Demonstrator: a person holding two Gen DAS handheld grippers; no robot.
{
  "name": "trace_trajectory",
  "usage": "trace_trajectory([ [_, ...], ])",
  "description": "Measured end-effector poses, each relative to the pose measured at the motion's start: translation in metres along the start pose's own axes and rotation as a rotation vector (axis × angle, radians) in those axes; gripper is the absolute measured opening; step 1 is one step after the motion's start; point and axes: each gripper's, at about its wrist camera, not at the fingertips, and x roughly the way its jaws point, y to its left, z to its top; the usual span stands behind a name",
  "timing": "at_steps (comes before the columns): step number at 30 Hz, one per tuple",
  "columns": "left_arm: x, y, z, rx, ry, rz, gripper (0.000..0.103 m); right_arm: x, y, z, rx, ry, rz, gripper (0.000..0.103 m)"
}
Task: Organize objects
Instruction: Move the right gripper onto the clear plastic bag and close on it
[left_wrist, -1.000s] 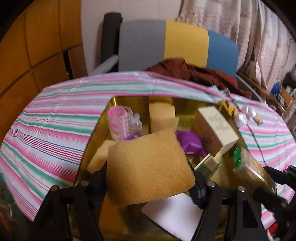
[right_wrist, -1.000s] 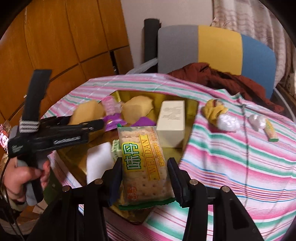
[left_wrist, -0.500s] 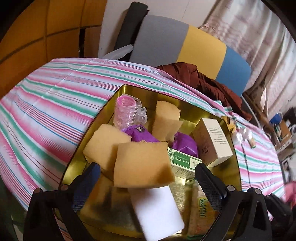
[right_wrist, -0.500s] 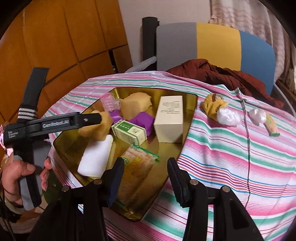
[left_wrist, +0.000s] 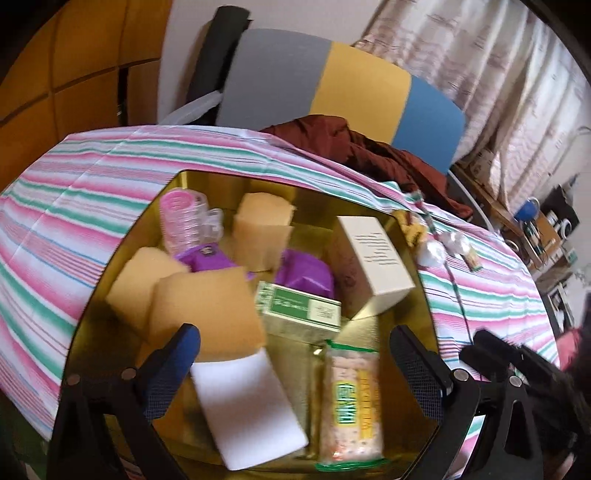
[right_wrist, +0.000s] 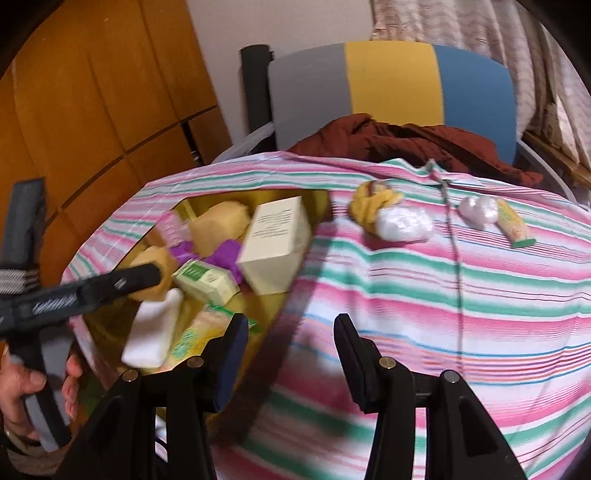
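Sponge in gold tray, left claw agape above.

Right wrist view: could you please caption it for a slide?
Open right gripper above the striped tablecloth, beside the gold tray of sponges and boxes.

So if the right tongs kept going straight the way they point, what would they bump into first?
Probably just the striped tablecloth. The right tongs are open and empty, and nothing lies straight ahead; the gold tray sits off to the left. Depth is hard to judge.
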Motion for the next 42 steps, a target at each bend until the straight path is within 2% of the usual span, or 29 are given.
trace_trajectory([
  [6, 0.003, -0.020, -0.001, 0.044, 0.008, -0.030, 0.103, 0.012, -0.048, 0.018, 0.072, 0.003, -0.057, 0.053],
  [9, 0.006, -0.029, 0.000, 0.059, 0.020, -0.039, 0.103, 0.023, -0.068, 0.026, 0.086, 0.007, -0.093, 0.058],
  [14, 0.007, -0.044, 0.002, 0.096, 0.027, -0.044, 0.103, 0.049, -0.097, 0.045, 0.091, 0.023, -0.148, 0.060],
  [23, 0.010, -0.061, 0.011, 0.130, 0.034, -0.039, 0.103, 0.098, -0.113, 0.074, 0.076, 0.045, -0.088, 0.061],
  [29, 0.018, -0.075, 0.028, 0.162, 0.029, -0.033, 0.103, 0.113, -0.112, 0.076, 0.049, 0.028, -0.043, 0.060],
  [32, 0.025, -0.085, 0.039, 0.175, 0.031, -0.042, 0.103, 0.114, -0.110, 0.073, 0.014, 0.012, -0.042, 0.050],
  [35, 0.034, -0.098, 0.049, 0.197, 0.034, -0.049, 0.103, 0.117, -0.115, 0.071, 0.036, 0.022, -0.028, 0.022],
  [42, 0.061, -0.128, 0.071, 0.252, 0.059, -0.060, 0.103, 0.097, -0.137, 0.059, 0.130, -0.016, -0.055, 0.018],
])
